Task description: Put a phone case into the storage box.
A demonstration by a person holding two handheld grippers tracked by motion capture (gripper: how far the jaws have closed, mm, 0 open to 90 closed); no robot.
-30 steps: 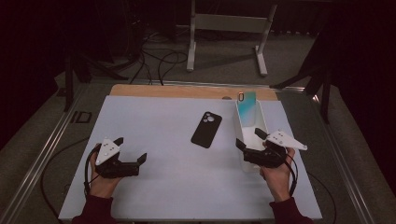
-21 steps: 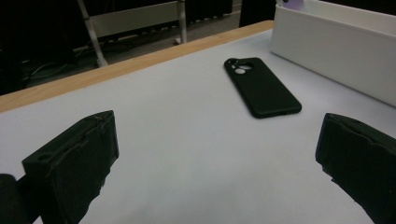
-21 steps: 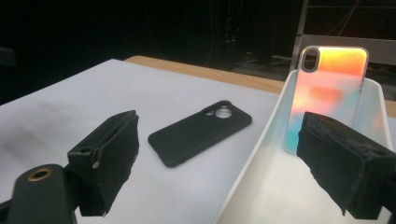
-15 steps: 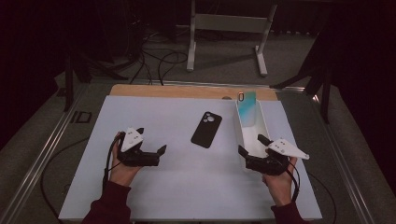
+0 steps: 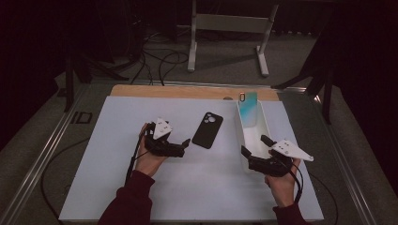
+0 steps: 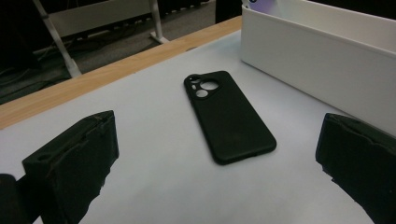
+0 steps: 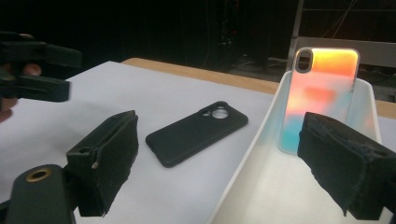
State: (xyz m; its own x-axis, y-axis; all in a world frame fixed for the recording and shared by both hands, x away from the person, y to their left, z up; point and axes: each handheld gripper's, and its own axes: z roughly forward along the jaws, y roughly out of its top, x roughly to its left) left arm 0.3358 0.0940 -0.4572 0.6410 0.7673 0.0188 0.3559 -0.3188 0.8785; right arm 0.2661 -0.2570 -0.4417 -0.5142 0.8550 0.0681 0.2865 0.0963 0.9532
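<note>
On the white table [image 5: 117,187] I count two phone cases, one white box and two grippers, each held by one hand of the person. The first case is the black phone case [image 5: 207,130]; it lies flat on the table with its back up, and three round camera holes are at its far end. The second is the iridescent phone case [image 5: 247,108], which stands nearly upright inside the white box [image 5: 241,140] and leans on the far wall of it; in the right gripper view it shines orange and blue. The left gripper [image 5: 184,144] is just beside the near left edge of the black case, not touching it, and its jaws stand wide apart with nothing between them. In the left gripper view the black case [image 6: 226,116] lies in front of the two jaws, between their lines but farther away, and the box wall [image 6: 317,65] is to the right of it. The right gripper [image 5: 253,146] is at the near end of the box, and its jaws are also apart and hold nothing. In the right gripper view one jaw is over the table near the black case [image 7: 198,132] and the other is over the inside of the box [image 7: 261,186], with the iridescent case [image 7: 322,88] behind it.
</note>
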